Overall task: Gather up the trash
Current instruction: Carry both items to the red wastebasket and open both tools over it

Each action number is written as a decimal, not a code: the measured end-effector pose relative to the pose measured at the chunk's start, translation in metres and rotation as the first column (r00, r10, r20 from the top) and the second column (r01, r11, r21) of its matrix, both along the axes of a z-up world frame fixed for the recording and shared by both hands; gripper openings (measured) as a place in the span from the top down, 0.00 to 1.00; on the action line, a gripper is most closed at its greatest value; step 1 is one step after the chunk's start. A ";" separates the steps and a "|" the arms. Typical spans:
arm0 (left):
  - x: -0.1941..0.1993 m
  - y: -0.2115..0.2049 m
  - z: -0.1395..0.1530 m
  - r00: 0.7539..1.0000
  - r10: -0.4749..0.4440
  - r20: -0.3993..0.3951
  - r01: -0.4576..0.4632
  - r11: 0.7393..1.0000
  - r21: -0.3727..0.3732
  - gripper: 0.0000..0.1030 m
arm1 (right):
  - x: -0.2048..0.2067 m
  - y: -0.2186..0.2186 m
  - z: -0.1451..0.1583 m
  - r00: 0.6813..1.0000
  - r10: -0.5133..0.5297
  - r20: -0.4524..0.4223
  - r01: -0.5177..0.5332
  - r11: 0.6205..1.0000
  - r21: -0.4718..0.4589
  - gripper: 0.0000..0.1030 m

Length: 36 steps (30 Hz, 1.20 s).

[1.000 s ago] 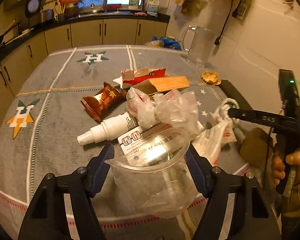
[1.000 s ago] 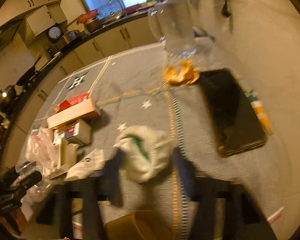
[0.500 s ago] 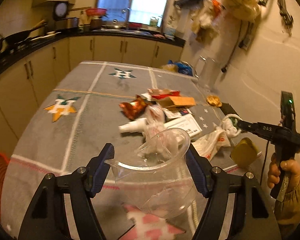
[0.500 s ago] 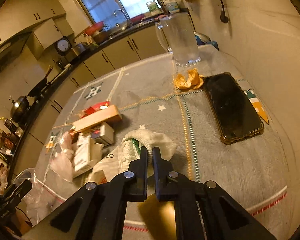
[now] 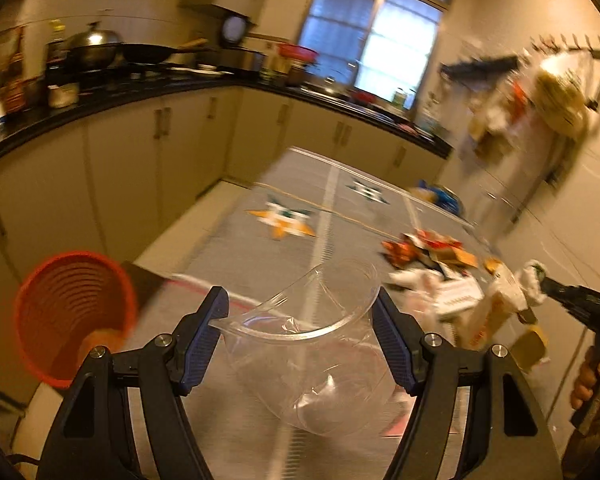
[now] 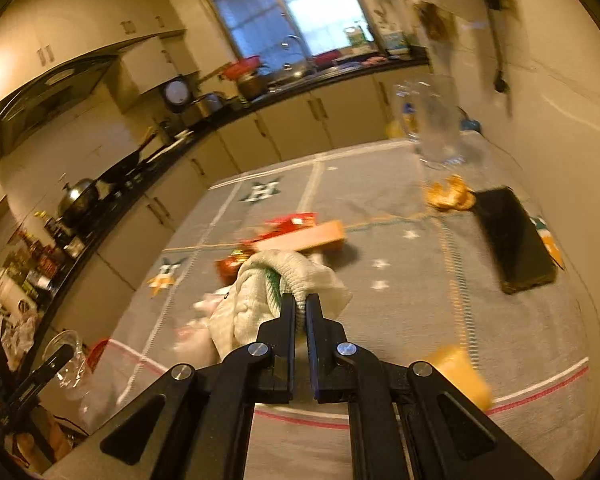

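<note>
Since a second ago the left view has swung off the litter heap toward the table's edge, bringing an orange wastebasket (image 5: 74, 316) into sight, and the right tongs have snapped closed and lifted. The left gripper (image 5: 298, 322) clamps a crumpled clear plastic cup (image 5: 312, 344) between its blue pads. The right gripper (image 6: 300, 304) is pinched tight on a fold of a white plastic bag (image 6: 268, 300), hanging above the tablecloth (image 6: 420, 280). Further back, wrappers and a cardboard box (image 6: 304, 238) remain, with a black phone (image 6: 512, 236) beyond. The thin cup could buckle and pop free short of the basket; the bag's fold could slip.
</note>
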State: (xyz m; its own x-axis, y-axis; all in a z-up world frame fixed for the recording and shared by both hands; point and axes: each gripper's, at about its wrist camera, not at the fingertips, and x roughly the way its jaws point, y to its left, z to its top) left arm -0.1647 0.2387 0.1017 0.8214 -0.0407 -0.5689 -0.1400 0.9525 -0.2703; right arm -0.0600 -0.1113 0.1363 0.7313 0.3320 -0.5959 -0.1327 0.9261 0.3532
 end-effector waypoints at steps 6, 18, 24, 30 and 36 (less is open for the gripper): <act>-0.029 0.065 -0.012 0.990 0.139 0.007 -0.138 0.990 -0.019 0.31 | -0.004 0.065 0.028 0.993 0.109 0.055 -0.108 0.994 -0.015 0.94; -0.047 0.194 -0.056 0.945 0.322 -0.056 -0.327 0.935 -0.135 0.31 | 0.020 0.267 -0.009 0.892 0.445 -0.080 -0.448 0.894 -0.023 0.94; -0.043 0.238 -0.074 0.920 0.378 -0.101 -0.391 0.902 -0.182 0.31 | 0.035 0.378 -0.058 0.792 0.583 -0.182 -0.588 0.808 0.032 0.94; -0.046 0.261 -0.080 0.912 0.394 -0.110 -0.409 0.884 -0.226 0.26 | 0.044 0.454 -0.104 0.705 0.656 -0.269 -0.656 0.748 0.105 0.92; -0.050 0.267 -0.083 0.904 0.410 -0.125 -0.428 0.872 -0.238 0.23 | 0.040 0.462 -0.113 0.697 0.662 -0.274 -0.664 0.741 0.101 0.58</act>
